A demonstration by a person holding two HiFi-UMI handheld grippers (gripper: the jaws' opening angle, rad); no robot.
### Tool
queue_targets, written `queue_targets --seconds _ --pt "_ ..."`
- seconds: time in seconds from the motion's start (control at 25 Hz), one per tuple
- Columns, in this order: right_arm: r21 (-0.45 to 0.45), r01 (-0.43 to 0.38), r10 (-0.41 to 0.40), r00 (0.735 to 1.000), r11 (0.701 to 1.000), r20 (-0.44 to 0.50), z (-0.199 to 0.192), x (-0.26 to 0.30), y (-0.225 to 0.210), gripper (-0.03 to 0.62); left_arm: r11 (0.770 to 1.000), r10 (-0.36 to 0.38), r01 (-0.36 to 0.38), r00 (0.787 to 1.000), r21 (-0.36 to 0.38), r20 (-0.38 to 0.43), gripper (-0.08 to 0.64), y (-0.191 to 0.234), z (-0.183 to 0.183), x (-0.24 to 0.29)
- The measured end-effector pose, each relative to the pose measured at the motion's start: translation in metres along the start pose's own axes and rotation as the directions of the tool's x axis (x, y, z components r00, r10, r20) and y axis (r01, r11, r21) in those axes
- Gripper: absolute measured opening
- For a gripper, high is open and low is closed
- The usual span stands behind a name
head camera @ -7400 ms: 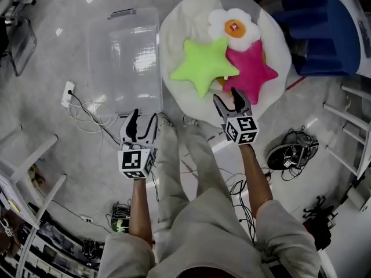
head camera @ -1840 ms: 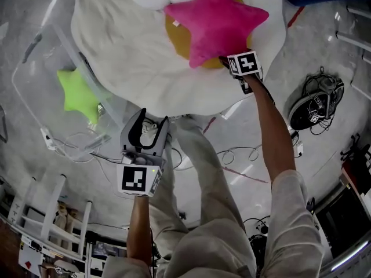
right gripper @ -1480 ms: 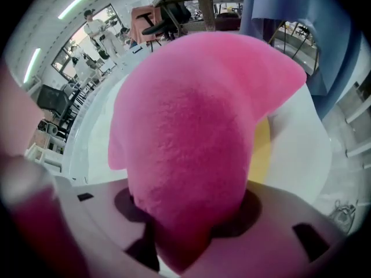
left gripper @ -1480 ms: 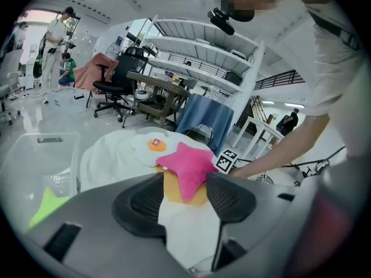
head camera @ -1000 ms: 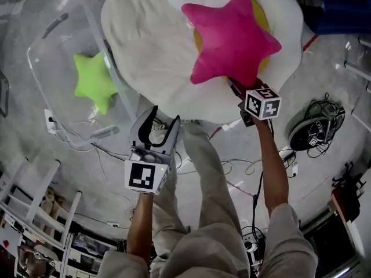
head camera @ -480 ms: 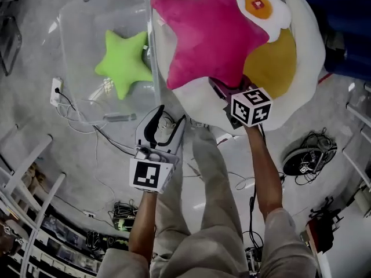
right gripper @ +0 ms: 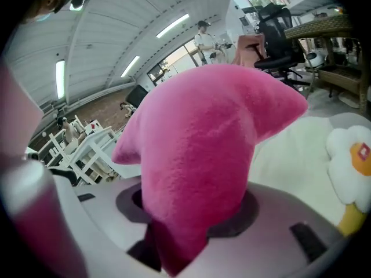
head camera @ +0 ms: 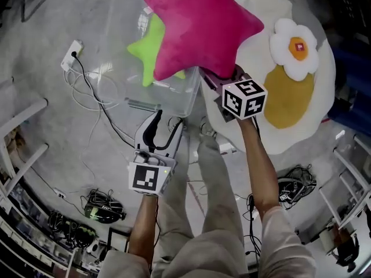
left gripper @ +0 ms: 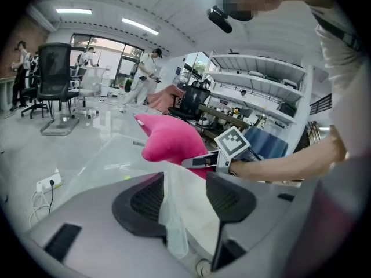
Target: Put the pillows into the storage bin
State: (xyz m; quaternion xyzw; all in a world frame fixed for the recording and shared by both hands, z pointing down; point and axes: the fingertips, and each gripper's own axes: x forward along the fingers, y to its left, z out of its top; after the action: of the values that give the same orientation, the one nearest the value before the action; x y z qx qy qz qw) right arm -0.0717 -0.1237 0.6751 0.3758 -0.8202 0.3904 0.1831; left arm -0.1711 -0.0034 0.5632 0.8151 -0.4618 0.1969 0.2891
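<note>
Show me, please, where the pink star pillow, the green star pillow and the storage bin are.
pink star pillow [head camera: 197, 28], head view, middle of its plush body.
green star pillow [head camera: 144, 51], head view, its uncovered left arm.
storage bin [head camera: 168, 97], head view, its clear near wall.
</note>
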Motion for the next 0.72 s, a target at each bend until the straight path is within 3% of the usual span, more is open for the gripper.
queue_targets --seconds 0.12,0.2,0.24,0.28,0.36,0.44,0.56,0.72 --pt "-0.017 -0.012 0.011 1.0 1.0 -0.021 0.013 0.036 0.026 0.219 0.999 0.04 -0.039 0.999 -0.032 0.009 0.224 0.032 0.0 -0.02" --pt "-0.002 -0.006 0.006 0.997 1.0 -0.079 0.007 0.067 0.03 0.262 0.997 0.053 -0.052 0.999 -0.061 0.011 0.224 0.045 -0.007 -0.029" --pt "-0.004 0.013 -0.013 0.992 1.0 -0.123 -0.001 0.086 0.026 0.354 0.996 0.058 -0.057 0.998 -0.071 0.016 0.224 0.05 -0.01 -0.032" --pt "-0.033 0.044 -0.049 0.985 0.998 -0.167 -0.009 0.103 0.021 0.563 0.995 0.061 -0.059 0.998 -0.077 0.025 0.224 0.054 -0.012 -0.034" --pt "-0.139 0.096 -0.124 0.97 0.986 -0.207 -0.016 0.121 0.014 0.577 0.994 0.069 -0.066 0.997 -0.089 0.034 0.224 0.056 -0.012 -0.036" --pt "-0.183 0.095 -0.128 0.975 0.978 -0.18 -0.009 0.116 0.015 0.577 0.994 0.067 -0.064 0.997 -0.087 0.031 0.224 0.053 -0.011 -0.034" --pt "-0.154 0.098 -0.12 0.983 0.983 -0.142 -0.008 0.096 0.004 0.577 0.997 0.045 -0.042 0.998 -0.068 0.035 0.224 0.046 -0.009 -0.028" --pt "-0.095 0.157 -0.168 0.977 0.983 -0.13 -0.023 0.061 -0.038 0.577 0.999 0.006 -0.005 1.0 -0.048 0.022 0.224 0.026 -0.009 -0.012"
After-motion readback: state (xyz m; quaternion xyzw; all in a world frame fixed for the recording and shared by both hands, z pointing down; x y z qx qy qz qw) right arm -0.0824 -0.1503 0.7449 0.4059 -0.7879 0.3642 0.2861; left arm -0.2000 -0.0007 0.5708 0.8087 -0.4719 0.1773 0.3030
